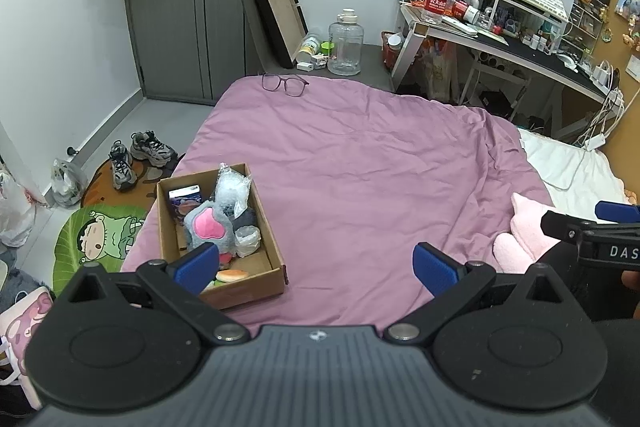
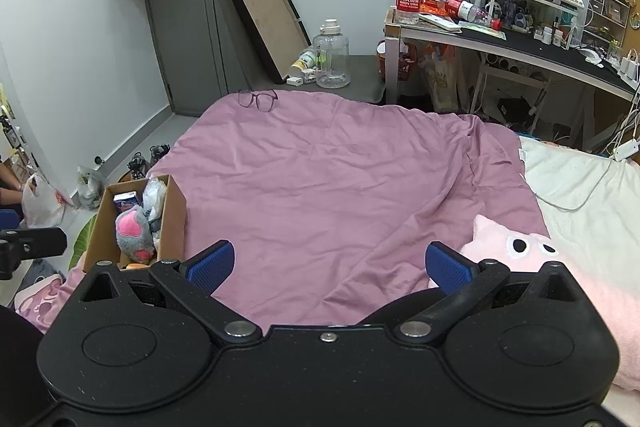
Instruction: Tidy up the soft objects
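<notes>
You are holding both tongs spread wide and empty above the near edge of the bed: the right tongs (image 2: 330,267) over the pink duvet (image 2: 320,187), the left tongs (image 1: 316,269) likewise, its left finger (image 1: 198,263) overlapping the near corner of the cardboard box (image 1: 166,227) in the left wrist view.

The pink plush toy (image 2: 560,279) is lying just to the right of the right tongs, close beside its right finger (image 2: 450,269), so your right hand is clearly the nearer one. Its long axis appears to be running from the pointed ear nearest the bed's middle toward the lower right, across the seam between duvet and white sheet (image 2: 580,211). The box is sitting well apart on the opposite side, at the bed's left edge, so the carry is looking like a sweep across the bed from right to left.

The plush's far end is being cut off by the frame and partly covered by the gripper body, so its full length and shape are unclear. The box is already holding a grey-and-pink plush paw (image 1: 210,227) and plastic-wrapped items, mostly hard to identify. Farther off, eyeglasses (image 1: 285,85) are resting at the duvet's far edge.
</notes>
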Demonstrator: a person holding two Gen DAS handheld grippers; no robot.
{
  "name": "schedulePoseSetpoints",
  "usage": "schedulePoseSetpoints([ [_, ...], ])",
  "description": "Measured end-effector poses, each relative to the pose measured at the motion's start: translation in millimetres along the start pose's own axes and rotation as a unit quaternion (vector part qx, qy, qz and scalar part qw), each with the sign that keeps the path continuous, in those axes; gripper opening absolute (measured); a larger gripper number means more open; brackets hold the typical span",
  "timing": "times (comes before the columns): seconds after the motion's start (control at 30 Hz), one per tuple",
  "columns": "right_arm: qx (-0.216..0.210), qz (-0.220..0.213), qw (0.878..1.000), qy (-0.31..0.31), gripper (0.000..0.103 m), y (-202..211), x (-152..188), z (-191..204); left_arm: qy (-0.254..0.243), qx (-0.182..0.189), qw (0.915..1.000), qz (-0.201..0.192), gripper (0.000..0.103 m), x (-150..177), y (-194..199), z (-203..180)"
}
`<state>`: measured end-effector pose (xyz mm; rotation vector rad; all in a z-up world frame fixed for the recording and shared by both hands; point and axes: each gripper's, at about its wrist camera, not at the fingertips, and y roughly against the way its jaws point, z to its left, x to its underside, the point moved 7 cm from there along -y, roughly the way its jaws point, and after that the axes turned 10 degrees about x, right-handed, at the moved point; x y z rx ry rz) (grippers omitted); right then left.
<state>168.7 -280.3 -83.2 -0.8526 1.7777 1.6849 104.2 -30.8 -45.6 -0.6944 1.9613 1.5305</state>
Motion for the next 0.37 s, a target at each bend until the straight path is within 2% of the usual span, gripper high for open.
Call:
schedulePoseSetpoints([
  [0.37,-0.015,0.005,1.0,-0.016,0.103,-11.1,0.4,2.4,0.004,0.006,1.0,-0.003,0.102,-6.4,-9.1,13.8],
])
